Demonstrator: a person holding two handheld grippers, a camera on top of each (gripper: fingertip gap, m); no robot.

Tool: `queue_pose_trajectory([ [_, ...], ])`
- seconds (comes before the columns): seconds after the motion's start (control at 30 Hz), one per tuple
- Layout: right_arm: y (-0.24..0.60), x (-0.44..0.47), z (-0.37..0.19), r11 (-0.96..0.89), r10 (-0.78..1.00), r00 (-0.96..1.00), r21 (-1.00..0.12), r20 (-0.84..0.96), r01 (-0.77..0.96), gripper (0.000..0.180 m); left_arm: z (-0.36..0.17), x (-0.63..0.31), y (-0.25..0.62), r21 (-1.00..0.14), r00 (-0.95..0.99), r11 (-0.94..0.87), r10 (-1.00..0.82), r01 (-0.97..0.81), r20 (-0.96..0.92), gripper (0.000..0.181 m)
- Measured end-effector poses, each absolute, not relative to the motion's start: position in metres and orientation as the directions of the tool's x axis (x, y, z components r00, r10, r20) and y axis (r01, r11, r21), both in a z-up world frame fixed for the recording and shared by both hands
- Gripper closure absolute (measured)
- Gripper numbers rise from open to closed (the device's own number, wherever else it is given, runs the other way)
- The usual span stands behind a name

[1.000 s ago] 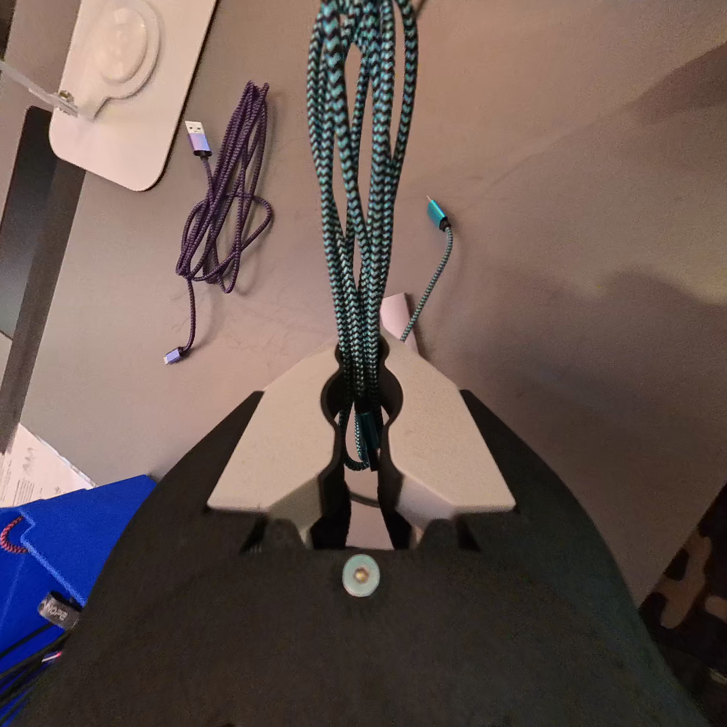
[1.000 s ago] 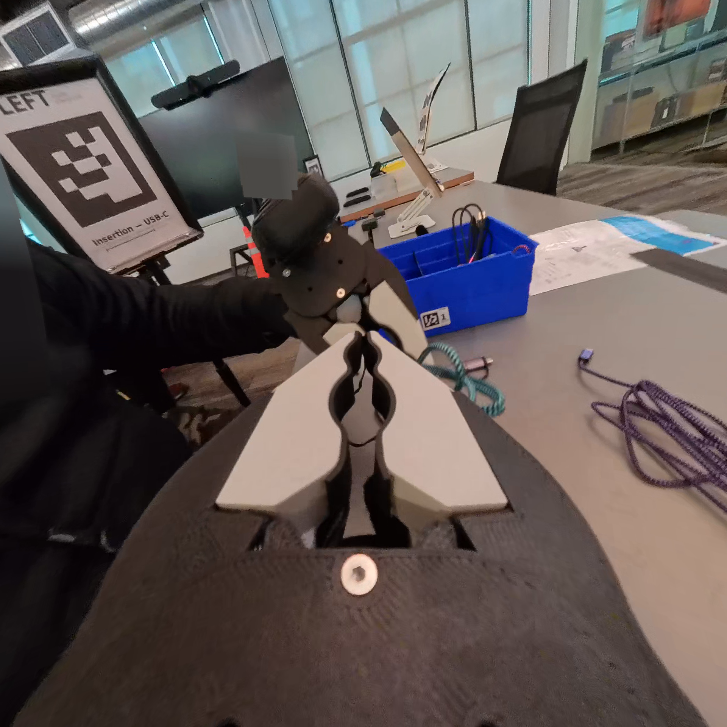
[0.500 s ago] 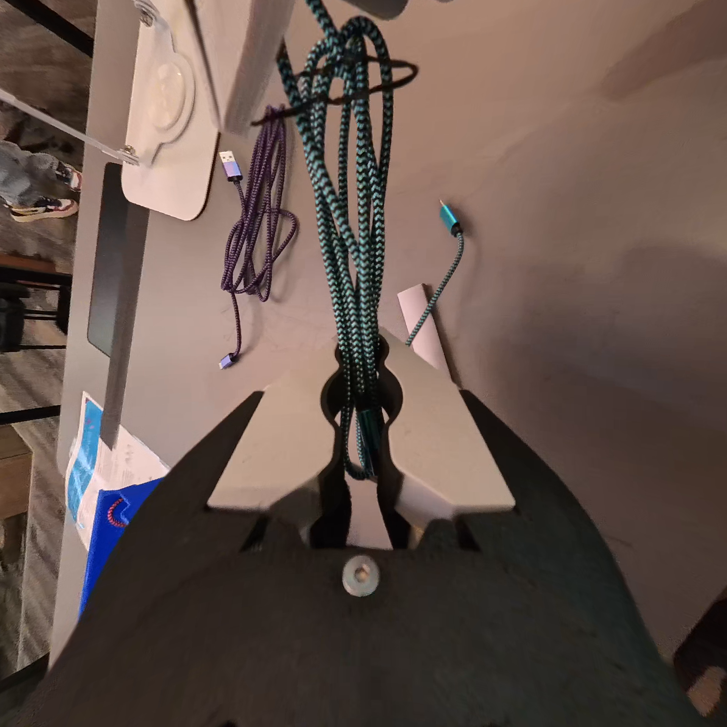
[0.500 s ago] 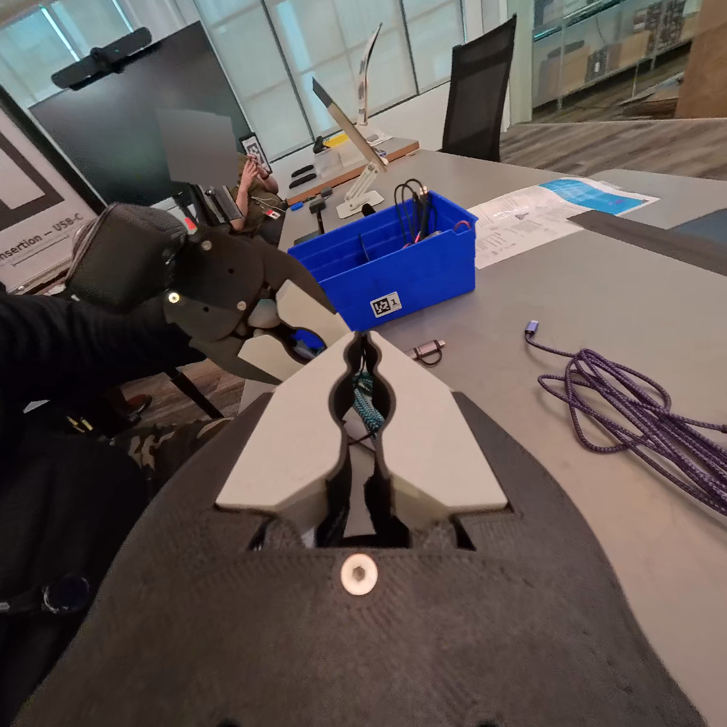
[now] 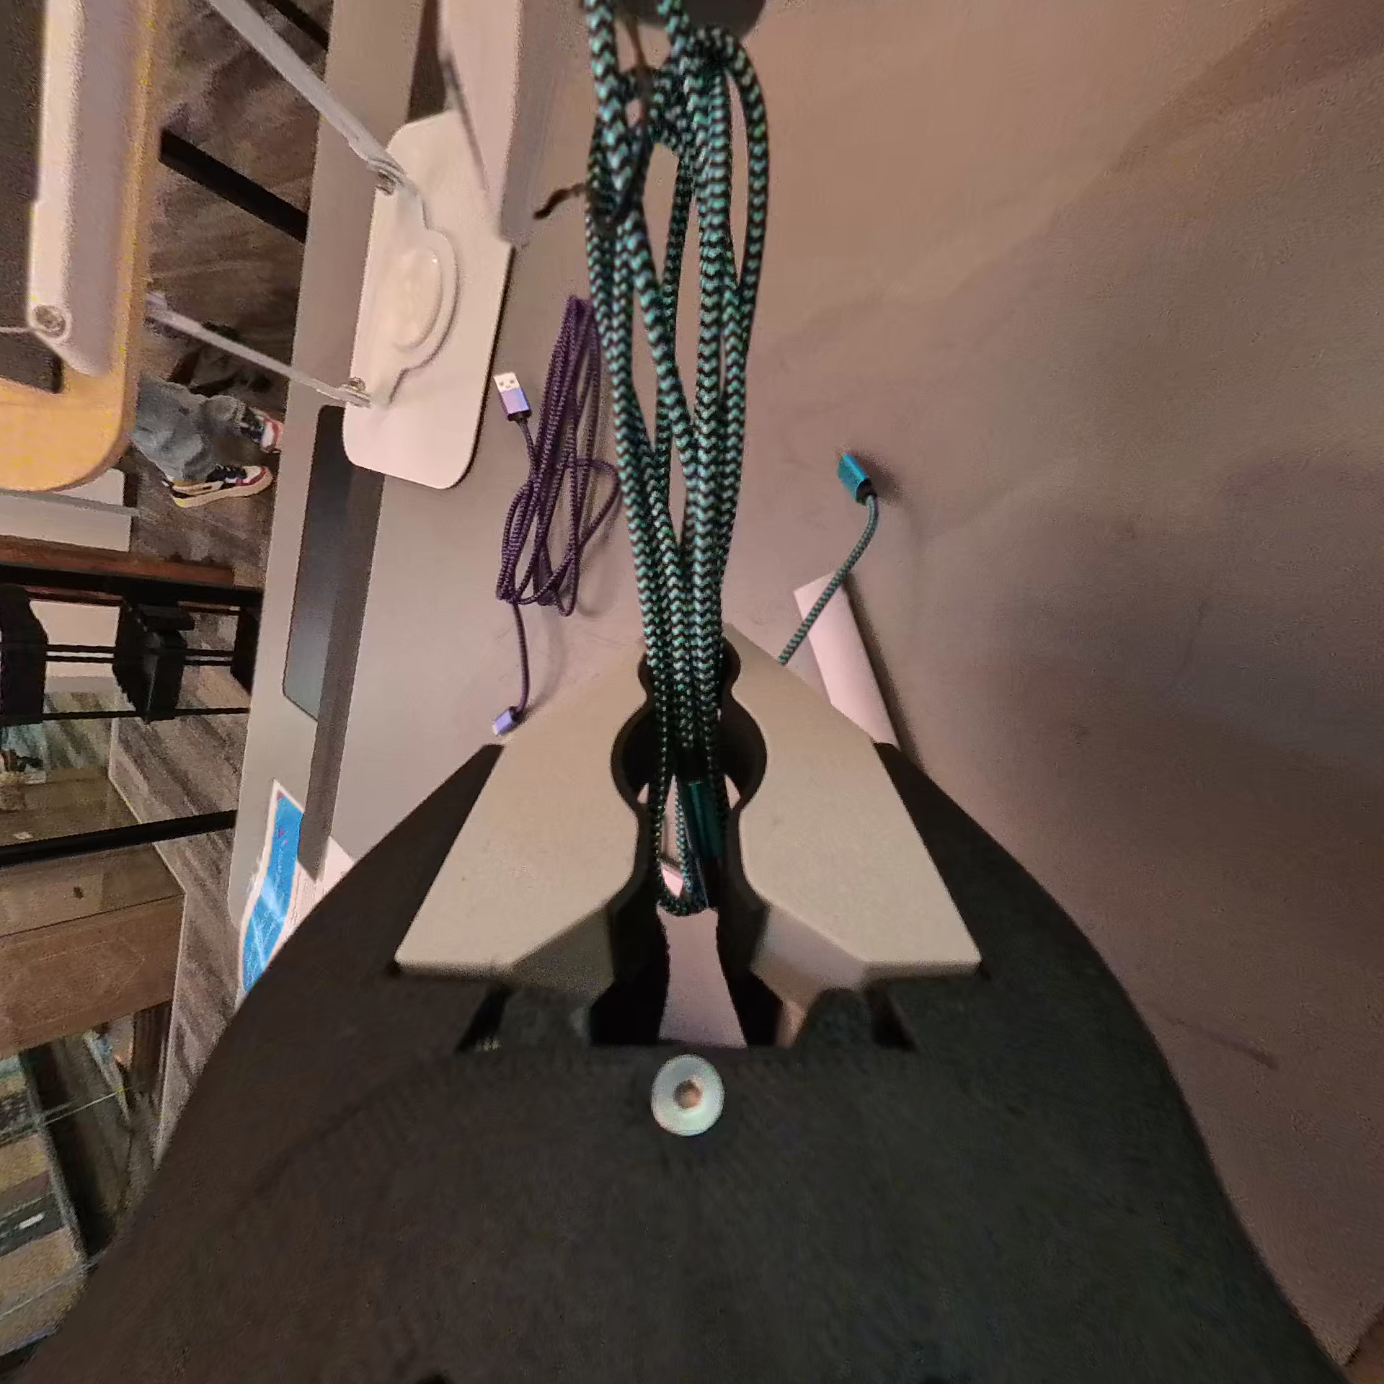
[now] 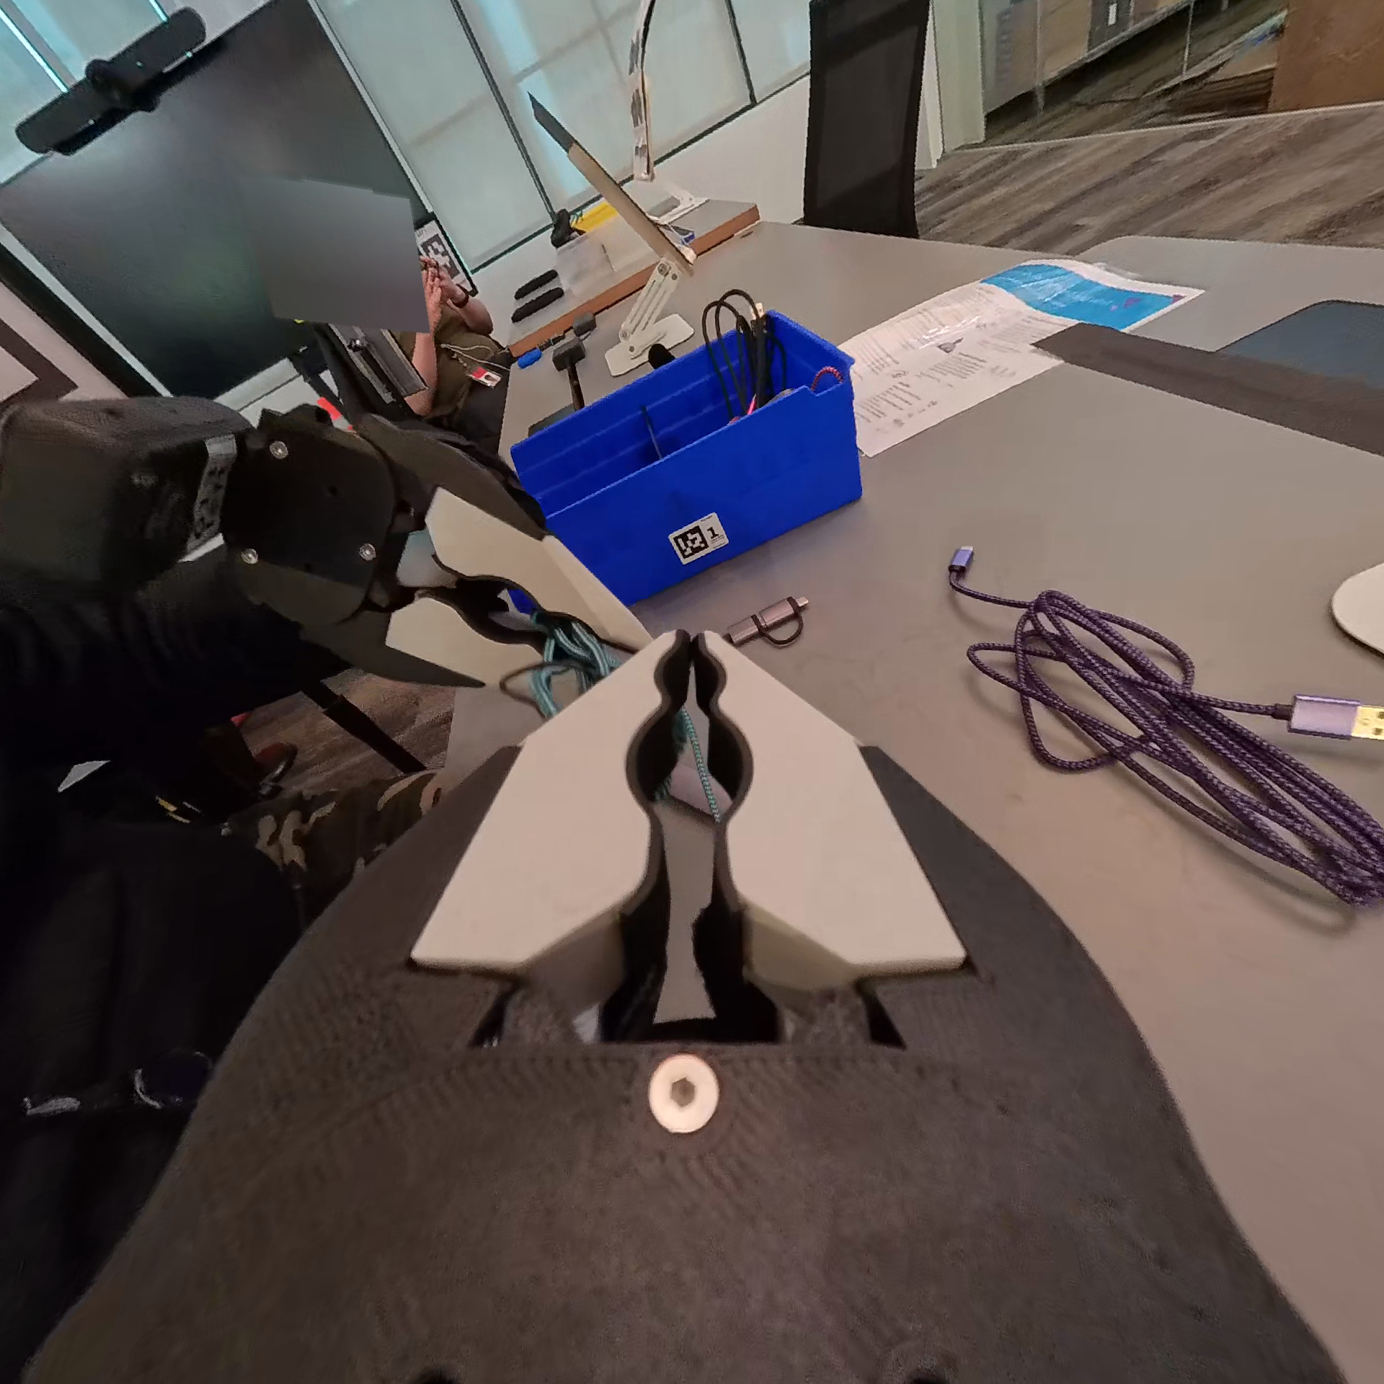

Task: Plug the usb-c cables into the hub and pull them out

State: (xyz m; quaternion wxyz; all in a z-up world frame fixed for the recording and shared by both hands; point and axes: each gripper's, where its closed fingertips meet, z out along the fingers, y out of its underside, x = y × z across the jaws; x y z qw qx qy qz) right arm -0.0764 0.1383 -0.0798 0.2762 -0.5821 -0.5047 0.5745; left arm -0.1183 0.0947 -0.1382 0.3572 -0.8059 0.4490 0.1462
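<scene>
My left gripper (image 5: pixel 685 659) is shut on a bundle of teal braided cable (image 5: pixel 674 374) and holds it up off the grey table (image 5: pixel 1048 374). The cable's teal plug (image 5: pixel 851 475) lies on the table beside a white flat block (image 5: pixel 842 659). My right gripper (image 6: pixel 690 640) is shut, with a thin black tie (image 5: pixel 558 202) running from its tip to the bundle. One of its fingers (image 5: pixel 517 112) shows at the top of the left wrist view. The left gripper (image 6: pixel 524 621) and the teal cable (image 6: pixel 577 655) show just beyond the right gripper's tips.
A purple braided cable (image 6: pixel 1168 719) lies loose on the table, also in the left wrist view (image 5: pixel 558 479). A small grey adapter (image 6: pixel 768 627) lies before a blue bin (image 6: pixel 719 487) of cables. A white stand base (image 5: pixel 419 329) and papers (image 6: pixel 973 344) lie farther off. A person sits behind. One gripper's finger ends stand about 9 cm off the other's. It is some 10 cm from my left tips to the white flat block (image 5: pixel 842 659).
The left gripper has lifted the teal bundle higher, so the table looks farther away. The right gripper has swung toward the table and stayed shut close to the bundle.
</scene>
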Motion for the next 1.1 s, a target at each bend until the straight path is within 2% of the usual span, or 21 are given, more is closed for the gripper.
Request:
queue_pose_trajectory([
  [0.2,0.136,-0.071,-0.079,-0.323,0.908,-0.19,-0.913,-0.373,0.249,0.18,-0.133,-0.118,0.095,-0.475,0.573,-0.339,-0.619,-0.812,-0.537,0.175],
  [0.57,0.138,-0.061,-0.059,-0.367,0.907,-0.18,-0.924,-0.38,0.101,0.18,-0.124,-0.124,0.095,-0.536,0.616,-0.339,-0.601,-0.774,-0.51,0.175],
  [0.73,0.14,-0.058,-0.047,-0.382,0.908,-0.172,-0.923,-0.383,0.037,0.18,-0.129,-0.118,0.094,-0.503,0.574,-0.311,-0.616,-0.807,-0.54,0.175],
  [1.1,0.12,-0.054,-0.01,-0.387,0.899,-0.265,-0.916,-0.349,-0.106,0.18,-0.134,-0.106,0.095,-0.558,0.606,-0.317,-0.643,-0.767,-0.468,0.176],
])
